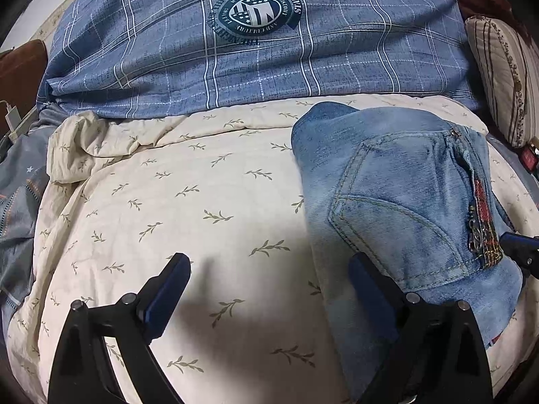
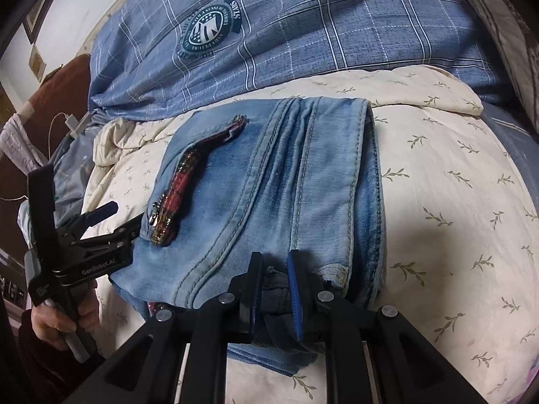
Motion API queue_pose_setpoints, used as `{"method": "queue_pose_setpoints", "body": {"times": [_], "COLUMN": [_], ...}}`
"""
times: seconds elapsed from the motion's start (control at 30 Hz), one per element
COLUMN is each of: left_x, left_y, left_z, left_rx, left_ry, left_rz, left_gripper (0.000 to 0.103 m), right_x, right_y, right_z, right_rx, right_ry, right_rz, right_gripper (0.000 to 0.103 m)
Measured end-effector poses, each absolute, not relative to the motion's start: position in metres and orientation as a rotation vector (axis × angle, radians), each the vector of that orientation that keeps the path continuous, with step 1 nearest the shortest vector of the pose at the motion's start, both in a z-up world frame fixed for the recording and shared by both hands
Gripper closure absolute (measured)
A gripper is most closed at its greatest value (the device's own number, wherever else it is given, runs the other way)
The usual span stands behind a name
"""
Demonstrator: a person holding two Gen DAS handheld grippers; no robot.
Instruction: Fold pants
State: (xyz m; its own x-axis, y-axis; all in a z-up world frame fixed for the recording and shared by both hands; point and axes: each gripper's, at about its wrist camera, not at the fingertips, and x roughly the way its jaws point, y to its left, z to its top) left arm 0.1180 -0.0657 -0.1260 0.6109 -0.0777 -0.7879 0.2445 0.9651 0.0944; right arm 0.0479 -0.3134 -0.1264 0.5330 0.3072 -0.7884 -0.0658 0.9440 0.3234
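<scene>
Light blue jeans (image 1: 397, 202) lie folded into a thick stack on a cream leaf-print quilt (image 1: 188, 202), with a red plaid pocket trim (image 1: 483, 215) on top. In the right wrist view the jeans (image 2: 276, 181) fill the middle. My left gripper (image 1: 269, 269) is open, its right finger against the stack's left edge, nothing between the fingers; it also shows in the right wrist view (image 2: 121, 215) at the stack's left side. My right gripper (image 2: 274, 289) is shut on the near edge of the jeans; its tip shows in the left wrist view (image 1: 518, 245).
A blue plaid duvet (image 1: 262, 43) with a round emblem lies bunched at the back. A striped pillow (image 1: 505, 77) is at the right. A white charger and cable (image 2: 72, 123) lie at the left by a brown headboard (image 2: 64, 80).
</scene>
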Motion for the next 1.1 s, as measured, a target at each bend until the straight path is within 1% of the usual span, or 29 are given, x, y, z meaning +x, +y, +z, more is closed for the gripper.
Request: {"method": "queue_pose_setpoints", "body": {"times": [0.2, 0.33, 0.5, 0.73, 0.93, 1.1], "left_x": [0.119, 0.120, 0.121, 0.119, 0.119, 0.114], "left_y": [-0.066, -0.065, -0.063, -0.062, -0.064, -0.055], "left_z": [-0.127, -0.128, -0.130, -0.131, -0.128, -0.131], "left_rx": [0.207, 0.201, 0.182, 0.136, 0.181, 0.162], "left_ry": [0.897, 0.900, 0.901, 0.911, 0.912, 0.914], "left_rz": [-0.187, -0.185, -0.170, -0.134, -0.157, -0.199], "left_gripper": [0.007, 0.006, 0.003, 0.002, 0.002, 0.002], "right_x": [0.042, 0.044, 0.044, 0.049, 0.051, 0.042], "right_y": [-0.308, -0.316, -0.316, -0.315, -0.314, -0.313], "right_z": [-0.127, -0.129, -0.129, -0.129, -0.131, -0.131], "right_rx": [0.255, 0.306, 0.316, 0.331, 0.363, 0.388], "right_ry": [1.010, 1.006, 0.992, 0.991, 0.991, 0.984], "right_rz": [0.231, 0.251, 0.254, 0.243, 0.226, 0.200], "right_gripper": [0.083, 0.083, 0.084, 0.084, 0.084, 0.083]}}
